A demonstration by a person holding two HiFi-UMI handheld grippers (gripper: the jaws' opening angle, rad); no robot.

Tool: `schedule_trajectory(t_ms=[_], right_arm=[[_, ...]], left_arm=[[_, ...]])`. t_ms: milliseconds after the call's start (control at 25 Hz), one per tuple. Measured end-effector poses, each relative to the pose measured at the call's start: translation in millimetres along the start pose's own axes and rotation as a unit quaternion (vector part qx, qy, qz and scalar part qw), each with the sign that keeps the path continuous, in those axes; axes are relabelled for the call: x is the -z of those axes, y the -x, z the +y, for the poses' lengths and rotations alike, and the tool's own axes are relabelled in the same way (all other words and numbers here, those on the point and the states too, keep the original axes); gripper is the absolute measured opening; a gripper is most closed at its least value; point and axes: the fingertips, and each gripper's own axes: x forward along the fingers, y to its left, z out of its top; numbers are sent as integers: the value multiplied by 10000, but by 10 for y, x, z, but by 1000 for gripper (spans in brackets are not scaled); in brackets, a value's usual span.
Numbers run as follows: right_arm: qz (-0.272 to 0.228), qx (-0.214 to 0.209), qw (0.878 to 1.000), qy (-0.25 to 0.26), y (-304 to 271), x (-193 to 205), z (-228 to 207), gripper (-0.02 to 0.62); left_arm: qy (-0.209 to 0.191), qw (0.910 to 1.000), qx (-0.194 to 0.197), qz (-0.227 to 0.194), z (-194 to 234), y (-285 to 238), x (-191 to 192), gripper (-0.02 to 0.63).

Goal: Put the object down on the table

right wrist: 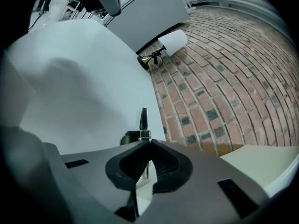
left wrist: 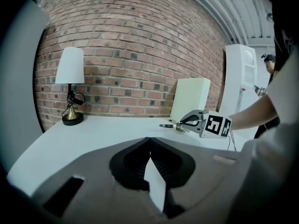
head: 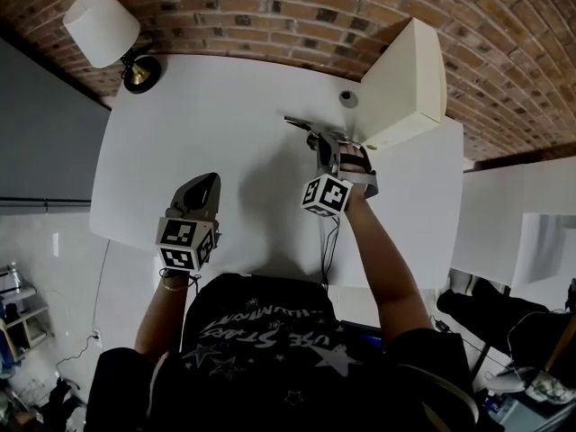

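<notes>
A thin metal tool with a dark tip sticks out of my right gripper, which is shut on it at the back right of the white table. In the right gripper view the tool's black tip pokes past the closed jaws, pointing along the table toward the brick wall. From the left gripper view, the tool lies low over the tabletop; I cannot tell whether it touches. My left gripper hovers over the table's near left, shut with nothing in it.
A table lamp stands at the back left corner. A cream box sits at the back right, close beside the right gripper, with a small round object next to it. A brick wall runs behind. A cable hangs below the right hand.
</notes>
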Motion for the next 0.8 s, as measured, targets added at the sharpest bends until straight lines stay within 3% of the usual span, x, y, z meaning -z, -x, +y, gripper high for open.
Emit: schedule_trajectory(t_ms=[600,800], right_arm=[[391,-137,9989,211,-174,202,189,15],[543,-274,9981,-8,-186,205,296,29]], left_arm=[[38,9999,8,114,24,-93,44,20],[59,9999,-26,99,51,-46,64,20]])
